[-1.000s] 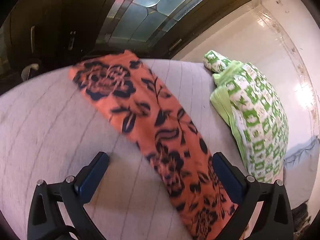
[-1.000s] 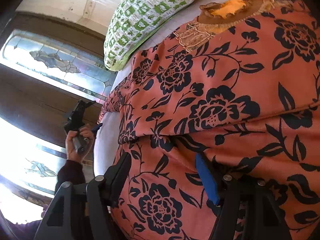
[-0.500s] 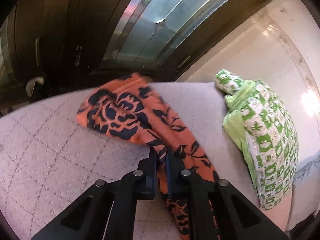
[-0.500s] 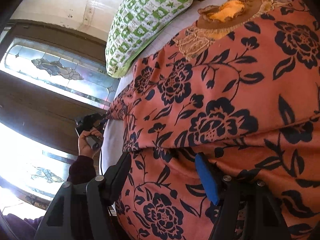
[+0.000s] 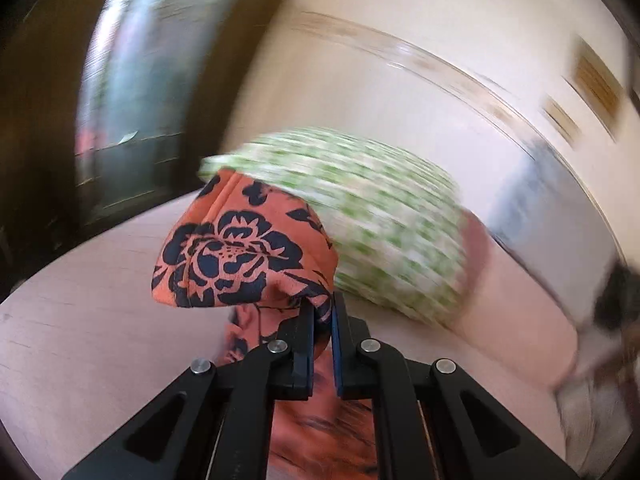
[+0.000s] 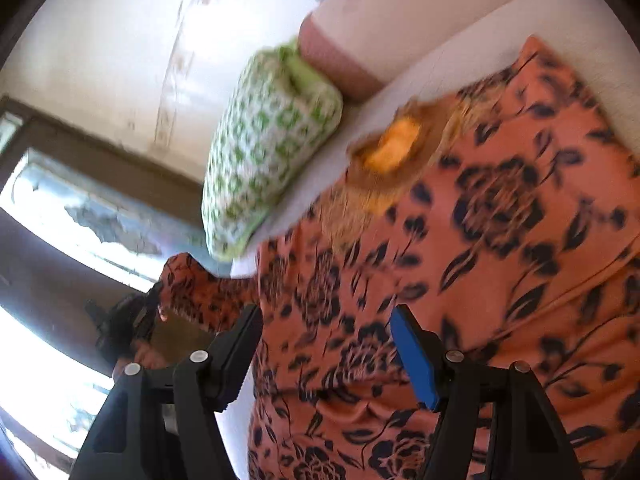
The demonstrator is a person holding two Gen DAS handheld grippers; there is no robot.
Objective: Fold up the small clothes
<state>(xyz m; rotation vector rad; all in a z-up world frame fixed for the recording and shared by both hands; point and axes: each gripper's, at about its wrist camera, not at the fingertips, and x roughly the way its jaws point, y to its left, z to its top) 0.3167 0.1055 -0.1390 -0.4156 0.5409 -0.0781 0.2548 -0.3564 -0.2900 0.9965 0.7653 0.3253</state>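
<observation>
Change since half a second ago: my left gripper (image 5: 321,312), clamped on the orange floral garment's (image 6: 460,280) sleeve (image 5: 240,256), has lifted it off the pale quilted bed (image 5: 80,340). Right gripper (image 6: 326,344) hovers wide open, empty. First fold begun; body still spread flat. Green pillow (image 6: 264,152), stained-glass window (image 6: 100,216) beyond.

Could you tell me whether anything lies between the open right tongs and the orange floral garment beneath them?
Nothing visible does. The right tongs hang open directly over the orange floral garment; the green pillow lies off to the side, beyond the neckline.
</observation>
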